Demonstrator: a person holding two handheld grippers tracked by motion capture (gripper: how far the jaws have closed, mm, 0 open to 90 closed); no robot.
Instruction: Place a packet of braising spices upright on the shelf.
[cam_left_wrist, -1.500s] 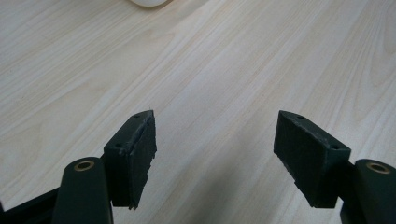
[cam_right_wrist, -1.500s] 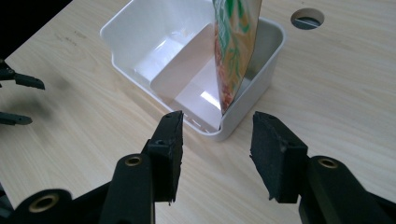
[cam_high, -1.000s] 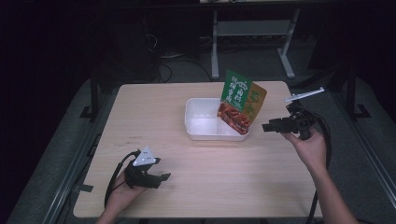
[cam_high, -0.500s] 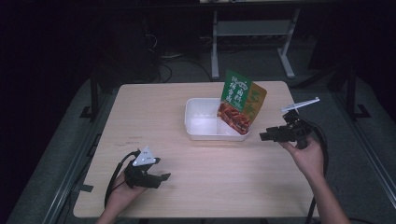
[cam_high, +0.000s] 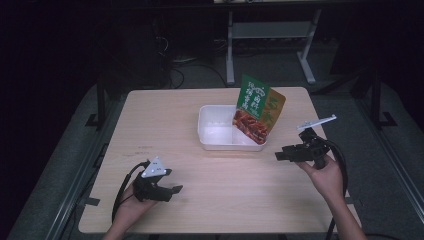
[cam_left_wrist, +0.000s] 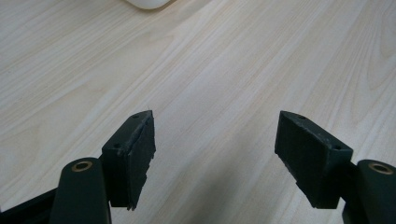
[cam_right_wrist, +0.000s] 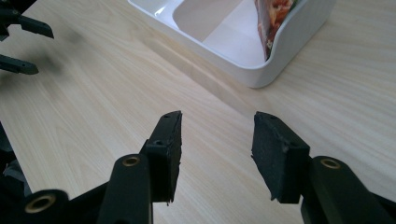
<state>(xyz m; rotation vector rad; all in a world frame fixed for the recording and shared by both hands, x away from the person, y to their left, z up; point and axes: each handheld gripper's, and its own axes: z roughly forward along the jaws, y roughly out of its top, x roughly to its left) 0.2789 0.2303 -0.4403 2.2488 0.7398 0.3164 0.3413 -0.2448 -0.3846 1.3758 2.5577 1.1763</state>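
- Nearest the person, at the table's (cam_high: 215, 200) front left, the left hand (cam_high: 131, 200) rests on the wood with the left gripper (cam_high: 172, 190) lying low, its jaws pointing toward the table's right side.
- Seen in the left gripper view, the left gripper (cam_left_wrist: 215, 154) has its jaws spread wide with bare table (cam_left_wrist: 224, 70) between the pads, and a sliver of the white tray (cam_left_wrist: 145, 3) shows at the top edge.
- A grey three-cornered plate (cam_high: 154, 168) sits on top of that gripper, and a black cable (cam_high: 121, 186) loops back from it toward the wrist.
- On the front right, the right hand (cam_high: 327, 175) holds the right gripper (cam_high: 278, 154) just above the table, with the jaws pointing left toward the table's middle.
- From the right gripper view, the right gripper (cam_right_wrist: 217, 140) is parted, pinching nothing, with plain wood between the pads; the tray's (cam_right_wrist: 261, 65) rounded corner lies just ahead of it, apart from the jaws.
- Farther back, near the table's middle, the tray (cam_high: 215, 140) sits flat; it appears to have two compartments, though the dim light makes the divider hard to read.
- The food packet (cam_high: 257, 112), green and orange with a red picture, stands tilted in the tray's right end, leaning on the right wall and rising well above the rim.
- In the right gripper view, the packet's (cam_right_wrist: 273, 18) lower edge shows inside the tray.
- Beyond the table, metal stand legs (cam_high: 230, 55) sit on a dark floor.
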